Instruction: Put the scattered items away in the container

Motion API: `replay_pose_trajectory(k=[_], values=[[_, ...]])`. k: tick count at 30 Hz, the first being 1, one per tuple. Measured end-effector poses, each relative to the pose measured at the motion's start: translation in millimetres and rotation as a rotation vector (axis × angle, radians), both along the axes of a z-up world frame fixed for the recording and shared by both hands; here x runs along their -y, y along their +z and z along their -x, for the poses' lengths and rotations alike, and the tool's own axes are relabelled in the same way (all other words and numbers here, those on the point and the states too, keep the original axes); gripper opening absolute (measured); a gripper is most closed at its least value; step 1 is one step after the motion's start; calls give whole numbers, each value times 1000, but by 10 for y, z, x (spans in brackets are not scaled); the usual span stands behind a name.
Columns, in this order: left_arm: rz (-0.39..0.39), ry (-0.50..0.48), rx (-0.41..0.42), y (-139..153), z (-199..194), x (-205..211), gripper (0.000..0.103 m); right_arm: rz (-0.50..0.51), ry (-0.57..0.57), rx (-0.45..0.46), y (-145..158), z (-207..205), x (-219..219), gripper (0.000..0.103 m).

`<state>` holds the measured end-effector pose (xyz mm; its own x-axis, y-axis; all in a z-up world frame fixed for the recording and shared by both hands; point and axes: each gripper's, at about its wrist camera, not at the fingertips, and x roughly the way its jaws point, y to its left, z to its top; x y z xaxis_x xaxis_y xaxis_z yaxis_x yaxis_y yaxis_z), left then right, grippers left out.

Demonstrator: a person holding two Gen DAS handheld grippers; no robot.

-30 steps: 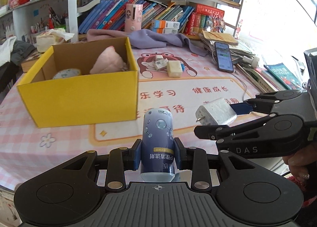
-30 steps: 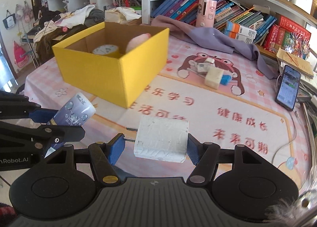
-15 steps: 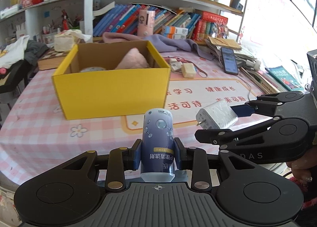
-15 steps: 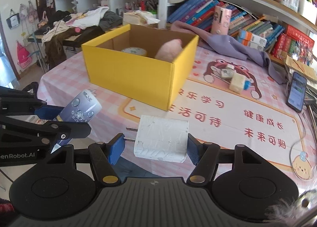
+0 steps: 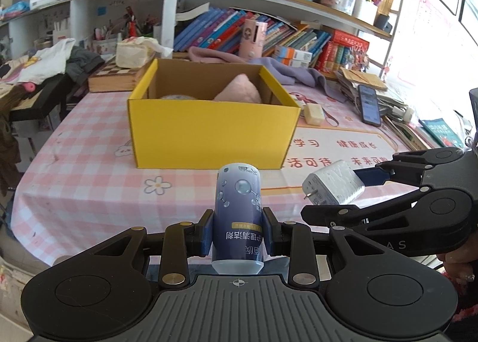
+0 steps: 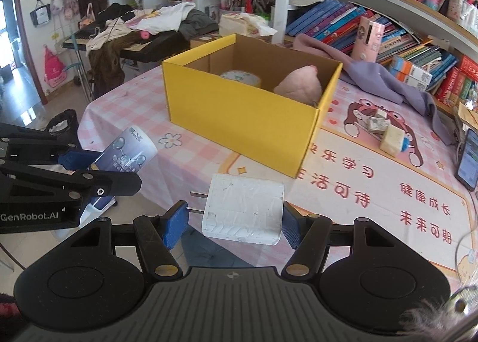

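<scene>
Gripping a blue bottle [image 5: 238,216], the left gripper [image 5: 238,237] hung short of the yellow box [image 5: 213,129]; beside it the right gripper [image 6: 233,219] pinched a white charger [image 6: 243,212]. Only the right wrist view looked down into the box, showing a tape roll [image 6: 240,76] beside a pink plush [image 6: 300,88], plus small items [image 6: 385,131] lying near the phone [image 6: 469,159].

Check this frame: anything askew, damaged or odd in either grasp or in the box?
Little stands out. The white charger sits slightly tilted in the right gripper, prongs against one finger, its casing scuffed. The blue bottle is held squarely by the left gripper. The yellow box looks intact.
</scene>
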<state>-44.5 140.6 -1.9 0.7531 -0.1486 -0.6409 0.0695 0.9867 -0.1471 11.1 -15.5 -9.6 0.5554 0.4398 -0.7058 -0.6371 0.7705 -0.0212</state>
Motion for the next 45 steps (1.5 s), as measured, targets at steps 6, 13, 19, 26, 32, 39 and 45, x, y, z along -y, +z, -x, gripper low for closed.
replay_pose_trajectory(k=[6, 13, 19, 26, 32, 39, 45], values=[[-3, 29, -1, 27, -15, -102, 31, -5, 34, -6, -1, -10, -120, 63], [2, 54, 1, 47, -122, -165, 31, 8, 87, -9, -35, -89, -222, 63], [-4, 60, 20, 104, -316, -173, 31, 11, 101, 15, -17, -256, -243, 63], [-19, 55, 74, 293, -613, -178, 31, -28, 139, 115, 194, -510, -281, 63], [-38, 64, 138, 503, -940, -241, 31, -91, 158, 188, 529, -877, -348, 63], [-88, 54, 178, 620, -1416, -292, 31, -97, 160, 227, 650, -1382, -456, 63], [-133, 4, 67, 383, -2011, -333, 31, 22, 183, 188, 370, -1903, -643, 63]])
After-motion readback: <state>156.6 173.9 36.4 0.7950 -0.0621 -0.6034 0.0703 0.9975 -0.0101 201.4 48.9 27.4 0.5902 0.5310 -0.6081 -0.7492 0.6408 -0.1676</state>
